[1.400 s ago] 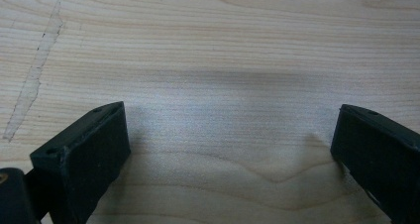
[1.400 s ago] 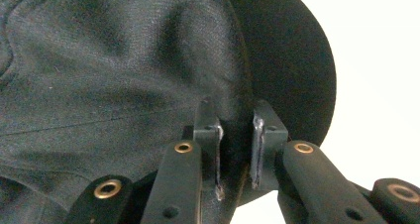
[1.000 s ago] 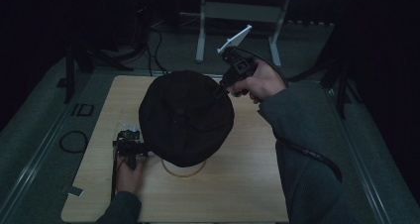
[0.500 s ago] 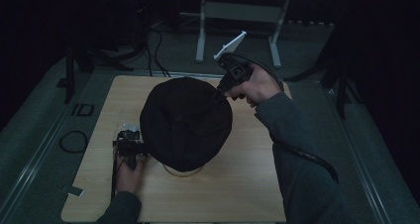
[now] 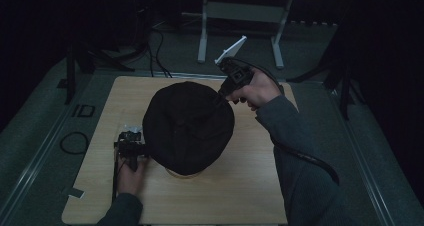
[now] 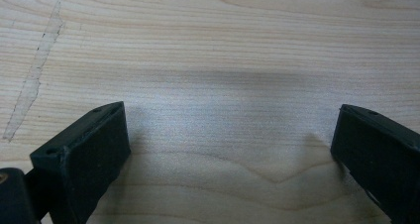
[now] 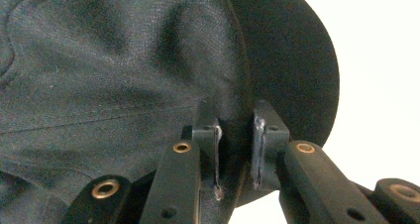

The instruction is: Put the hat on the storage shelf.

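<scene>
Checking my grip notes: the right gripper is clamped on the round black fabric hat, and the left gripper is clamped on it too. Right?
Not quite. The right gripper is shut on the round black fabric hat, but the left gripper view shows the left gripper open over the bare light wooden table.

A hat is sitting in the middle of the tabletop, covering a round stand whose lower edge is peeking out at its near side. The left claw is resting on the tabletop just left of the hat. The right claw is meeting the hat's far right edge.
</scene>
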{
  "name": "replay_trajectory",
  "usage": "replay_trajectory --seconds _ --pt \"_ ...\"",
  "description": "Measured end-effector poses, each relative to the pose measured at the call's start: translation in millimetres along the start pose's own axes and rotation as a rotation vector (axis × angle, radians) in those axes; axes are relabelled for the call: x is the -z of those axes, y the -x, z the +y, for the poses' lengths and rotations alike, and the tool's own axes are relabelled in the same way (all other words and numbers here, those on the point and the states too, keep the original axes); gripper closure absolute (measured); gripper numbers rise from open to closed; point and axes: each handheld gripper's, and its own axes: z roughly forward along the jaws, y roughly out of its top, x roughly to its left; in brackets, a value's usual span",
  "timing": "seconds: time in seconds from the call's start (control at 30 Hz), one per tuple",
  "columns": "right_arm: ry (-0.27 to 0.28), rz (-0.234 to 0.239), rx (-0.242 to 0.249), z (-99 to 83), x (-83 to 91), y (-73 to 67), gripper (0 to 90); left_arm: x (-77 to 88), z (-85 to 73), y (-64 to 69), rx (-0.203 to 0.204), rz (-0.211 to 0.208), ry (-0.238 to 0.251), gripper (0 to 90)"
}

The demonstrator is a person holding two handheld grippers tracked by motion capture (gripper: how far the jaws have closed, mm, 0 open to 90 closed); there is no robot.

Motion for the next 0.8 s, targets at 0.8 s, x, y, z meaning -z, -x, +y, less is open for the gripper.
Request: replay_trajectory --seconds 0.8 --pt "-0.013 -0.008 0.003 1.8 -12.6 -0.9 75.1 0.2 0.1 -0.1 -0.001 -0.001 -0.002 1.2"
